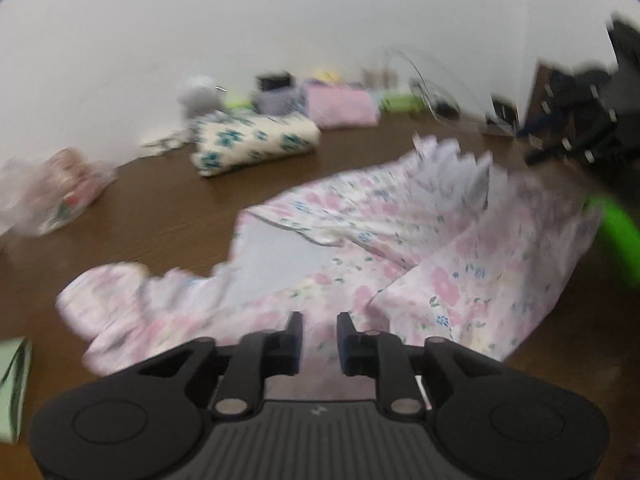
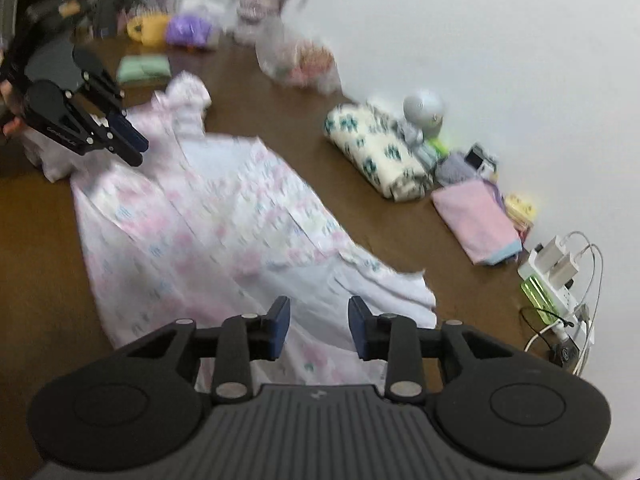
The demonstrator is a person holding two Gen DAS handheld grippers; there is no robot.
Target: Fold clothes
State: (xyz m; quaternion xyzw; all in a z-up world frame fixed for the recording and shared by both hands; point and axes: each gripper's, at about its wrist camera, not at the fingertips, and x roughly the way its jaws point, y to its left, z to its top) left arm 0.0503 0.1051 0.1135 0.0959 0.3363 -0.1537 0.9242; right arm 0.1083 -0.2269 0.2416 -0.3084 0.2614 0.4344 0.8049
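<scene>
A pink floral garment [image 1: 360,240] with ruffled edges lies spread on the brown table [image 1: 160,220]; it also shows in the right wrist view [image 2: 224,216]. My left gripper [image 1: 319,328] is open just above the garment's near edge, holding nothing. It also shows in the right wrist view [image 2: 134,148] at the garment's far left end. My right gripper [image 2: 319,322] is open above the garment's near hem, holding nothing. It appears blurred in the left wrist view [image 1: 560,148] at the far right. Both views are motion-blurred.
Along the wall sit a folded cream floral cloth [image 2: 376,152], a folded pink cloth [image 2: 476,220], a plastic bag [image 2: 296,60], a folded green cloth [image 2: 144,68], a power strip with chargers [image 2: 556,276] and other small items.
</scene>
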